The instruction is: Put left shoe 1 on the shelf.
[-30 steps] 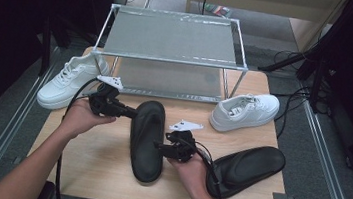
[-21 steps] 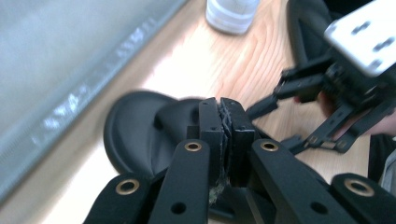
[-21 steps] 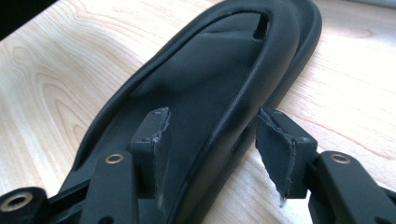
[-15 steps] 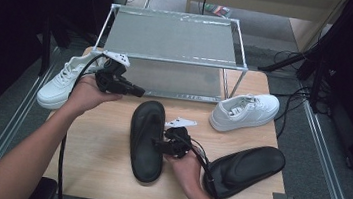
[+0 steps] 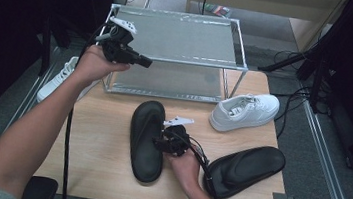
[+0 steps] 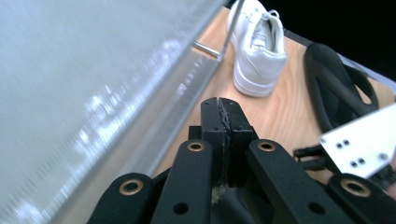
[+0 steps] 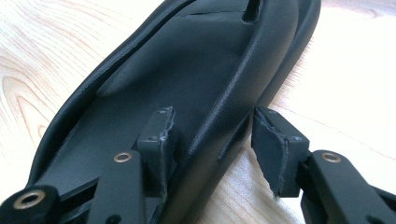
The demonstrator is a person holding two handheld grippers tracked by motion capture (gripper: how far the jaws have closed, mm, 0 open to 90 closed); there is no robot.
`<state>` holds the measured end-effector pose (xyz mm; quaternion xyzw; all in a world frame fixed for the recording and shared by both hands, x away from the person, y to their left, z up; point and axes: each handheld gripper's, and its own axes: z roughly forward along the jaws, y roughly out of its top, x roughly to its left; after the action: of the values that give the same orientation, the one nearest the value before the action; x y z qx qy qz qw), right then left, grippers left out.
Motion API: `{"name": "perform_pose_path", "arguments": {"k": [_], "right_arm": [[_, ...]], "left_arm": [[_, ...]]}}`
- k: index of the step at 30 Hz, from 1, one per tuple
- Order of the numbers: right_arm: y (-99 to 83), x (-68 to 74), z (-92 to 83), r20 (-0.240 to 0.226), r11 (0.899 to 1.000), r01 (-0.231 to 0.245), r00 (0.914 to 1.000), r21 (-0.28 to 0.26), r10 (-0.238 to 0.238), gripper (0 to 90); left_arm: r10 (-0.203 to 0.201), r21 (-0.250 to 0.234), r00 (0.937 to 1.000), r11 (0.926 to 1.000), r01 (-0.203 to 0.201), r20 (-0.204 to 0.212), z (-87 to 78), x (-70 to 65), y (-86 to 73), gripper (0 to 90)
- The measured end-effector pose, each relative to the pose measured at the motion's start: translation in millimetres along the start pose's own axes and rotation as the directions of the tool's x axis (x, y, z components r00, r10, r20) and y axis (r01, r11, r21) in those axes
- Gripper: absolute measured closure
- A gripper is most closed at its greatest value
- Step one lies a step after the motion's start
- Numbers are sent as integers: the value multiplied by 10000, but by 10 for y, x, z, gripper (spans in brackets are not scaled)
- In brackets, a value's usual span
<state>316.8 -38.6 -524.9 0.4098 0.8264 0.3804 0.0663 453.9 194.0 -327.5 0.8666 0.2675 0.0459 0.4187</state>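
A black sandal (image 5: 145, 141) lies lengthwise on the wooden table (image 5: 99, 141). My right gripper (image 5: 158, 142) sits at its right edge. In the right gripper view the jaws (image 7: 215, 140) straddle the sandal's raised rim (image 7: 233, 93), one pad inside on the footbed, the other a little clear of the outer side; they have just been closing. My left gripper (image 5: 144, 62) is held up in the air by the left front corner of the metal rack (image 5: 174, 59), shut and holding nothing. Its pads (image 6: 223, 105) meet tip to tip.
A second black sandal (image 5: 244, 170) lies at the right front. One white sneaker (image 5: 244, 112) stands right of the rack, another (image 5: 56, 80) left of it, partly behind my left forearm. Cables trail from both grippers across the table.
My left hand has lifted away from the sandal's far end and risen to the rack's top left corner. The right gripper has stayed at the sandal's side, its jaws a little narrower.
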Motion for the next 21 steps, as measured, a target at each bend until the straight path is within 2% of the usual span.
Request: {"name": "perform_pose_path", "arguments": {"k": [4, 7, 11, 13, 14, 15, 16, 17, 19, 21], "right_arm": [[4, -1, 0, -68, 10000, -25, 10000, 25, 25, 530], [6, -5, -4, -83, 10000, 0, 10000, 46, 1, 538], [13, -9, -8, -112, 10000, 27, 9999, 94, -26, 546], [15, -9, -12, -102, 9999, 78, 9999, 109, -77, 554], [17, -11, -16, -102, 9999, 78, 9999, 128, -77, 558], [23, -11, -17, -106, 9999, -28, 9999, 165, 29, 567], [23, -11, -17, -106, 9999, -28, 9999, 165, 29, 567], [29, -8, -22, -4, 9999, 30, 10000, 114, -30, 589], [32, -13, -24, 19, 9999, -3, 10000, 161, 3, 592], [34, -21, -28, -1, 9998, 20, 10000, 213, -20, 596]], "left_arm": [[55, 133, 9998, 9999, -53, -172, 31, 79, 113, 900], [248, 377, 9982, 9990, -228, -550, 110, 184, 165, 900], [146, 375, 9978, 9992, -122, -640, 166, 253, 152, 900], [175, 581, 9971, 9982, -132, -740, 208, 308, 122, 900], [148, 544, 9967, 9985, -105, -795, 219, 318, 106, 900], [44, 438, 9978, 9990, -15, -665, 239, 361, 53, 900], [44, 438, 9978, 9990, -15, -665, 239, 361, 53, 900], [111, 234, 9979, 9997, -96, -632, 242, 371, 28, 900], [244, 222, 9969, 9995, -228, -754, 246, 363, 33, 900], [204, 267, 9964, 9995, -183, -820, 242, 370, 58, 900]]}}
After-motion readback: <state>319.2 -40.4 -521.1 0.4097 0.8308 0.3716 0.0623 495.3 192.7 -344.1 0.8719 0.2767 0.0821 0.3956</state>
